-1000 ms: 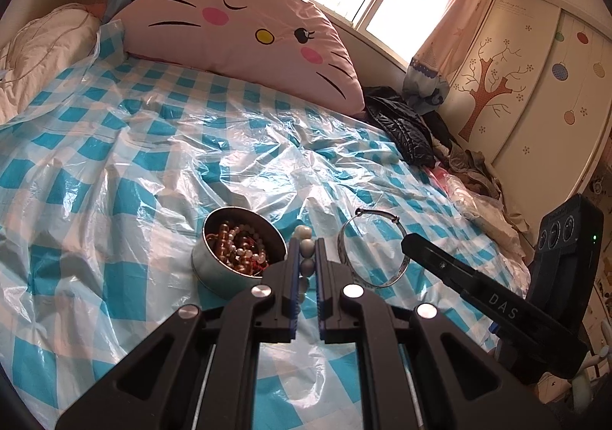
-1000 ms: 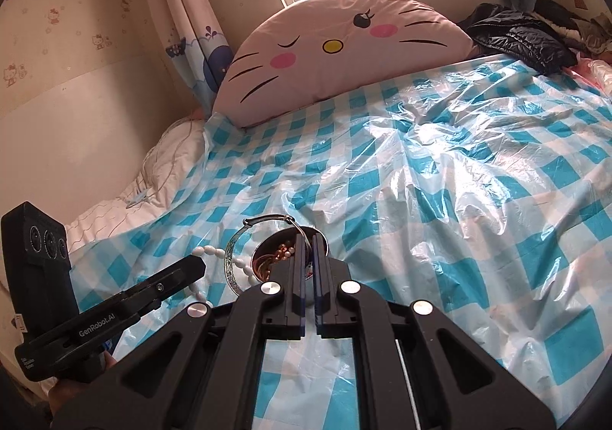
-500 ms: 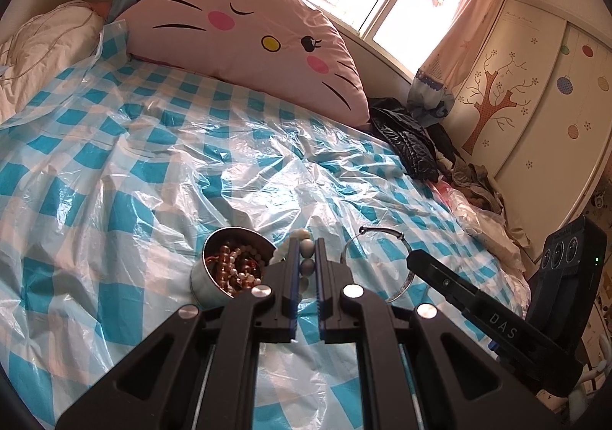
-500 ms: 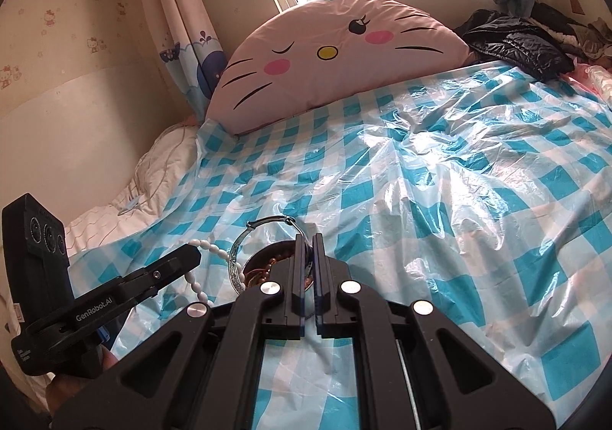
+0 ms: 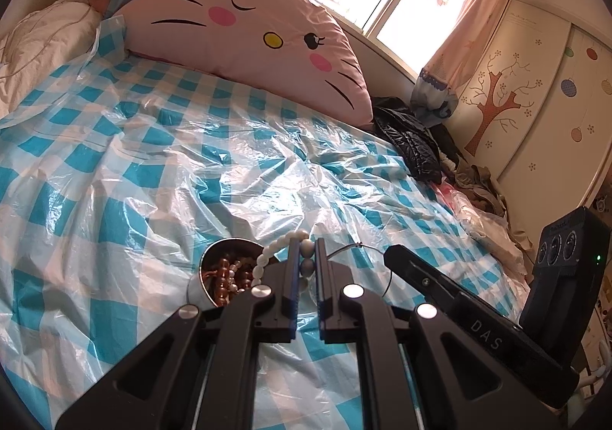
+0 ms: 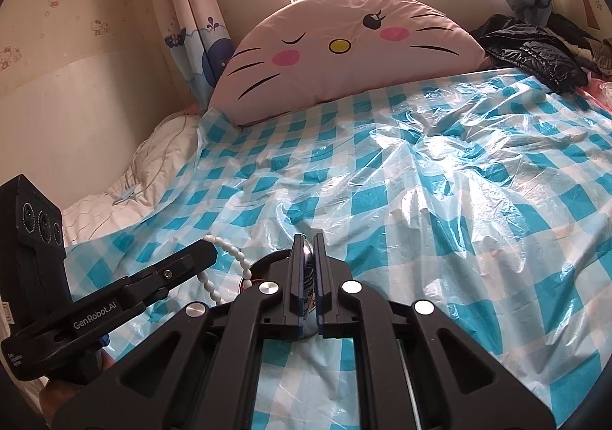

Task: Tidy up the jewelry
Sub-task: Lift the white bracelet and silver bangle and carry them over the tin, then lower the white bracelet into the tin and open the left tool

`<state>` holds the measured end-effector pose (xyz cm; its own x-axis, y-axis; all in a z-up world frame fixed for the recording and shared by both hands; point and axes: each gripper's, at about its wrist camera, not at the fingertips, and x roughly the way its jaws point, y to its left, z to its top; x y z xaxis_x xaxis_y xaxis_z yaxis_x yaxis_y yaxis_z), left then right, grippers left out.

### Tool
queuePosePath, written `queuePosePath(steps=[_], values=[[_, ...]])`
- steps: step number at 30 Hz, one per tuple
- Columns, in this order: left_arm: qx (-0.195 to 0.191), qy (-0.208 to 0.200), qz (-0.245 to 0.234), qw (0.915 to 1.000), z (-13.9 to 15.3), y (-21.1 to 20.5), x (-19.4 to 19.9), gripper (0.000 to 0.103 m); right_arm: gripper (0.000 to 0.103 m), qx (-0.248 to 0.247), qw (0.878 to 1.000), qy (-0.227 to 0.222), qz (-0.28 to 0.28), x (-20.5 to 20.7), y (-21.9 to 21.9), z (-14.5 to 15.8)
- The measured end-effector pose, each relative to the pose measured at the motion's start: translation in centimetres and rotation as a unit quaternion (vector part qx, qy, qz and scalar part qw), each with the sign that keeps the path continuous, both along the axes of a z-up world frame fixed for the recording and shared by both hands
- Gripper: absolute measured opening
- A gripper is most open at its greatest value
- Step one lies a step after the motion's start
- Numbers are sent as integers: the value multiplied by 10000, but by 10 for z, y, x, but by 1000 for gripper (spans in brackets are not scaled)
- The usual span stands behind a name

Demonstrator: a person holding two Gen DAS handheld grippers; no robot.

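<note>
While over the bed's (image 5: 114, 170) near edge, left gripper (image 5: 307, 258) clamped on white bead bracelet (image 5: 267, 256), above tin (image 5: 214, 269) already holding brown beads; not yet dropped in. From right wrist: right gripper (image 6: 308, 269) clenched on thin metal bangle (image 6: 307, 258), awaiting storage.

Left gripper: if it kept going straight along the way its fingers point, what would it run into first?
Probably the plastic-covered checked bedspread just past the fingertips. The left gripper, shut on a white bead bracelet, points slightly downward. The metal tin lies just left of that line. Depth is uncertain.
</note>
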<state>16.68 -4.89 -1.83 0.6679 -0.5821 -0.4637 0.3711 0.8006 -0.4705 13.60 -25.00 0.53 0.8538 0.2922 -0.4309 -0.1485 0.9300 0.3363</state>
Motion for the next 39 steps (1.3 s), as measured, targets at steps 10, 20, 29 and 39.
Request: queuePosePath(steps=[10, 20, 29, 39], values=[[-17, 134, 12, 9999, -8, 1, 16, 8, 4, -83, 9996, 235, 101, 18, 3, -4], [-5, 186, -2, 9998, -12, -2, 21, 8, 34, -1027, 9679, 2260, -389, 50, -20, -90], [102, 344, -74, 9993, -26, -12, 34, 8, 4, -1595, 9607, 2250, -310, 39, -9, -94], [565, 1230, 406, 9900, -61, 1, 57, 8, 4, -1075, 9864, 1226, -193, 45, 9, -36]])
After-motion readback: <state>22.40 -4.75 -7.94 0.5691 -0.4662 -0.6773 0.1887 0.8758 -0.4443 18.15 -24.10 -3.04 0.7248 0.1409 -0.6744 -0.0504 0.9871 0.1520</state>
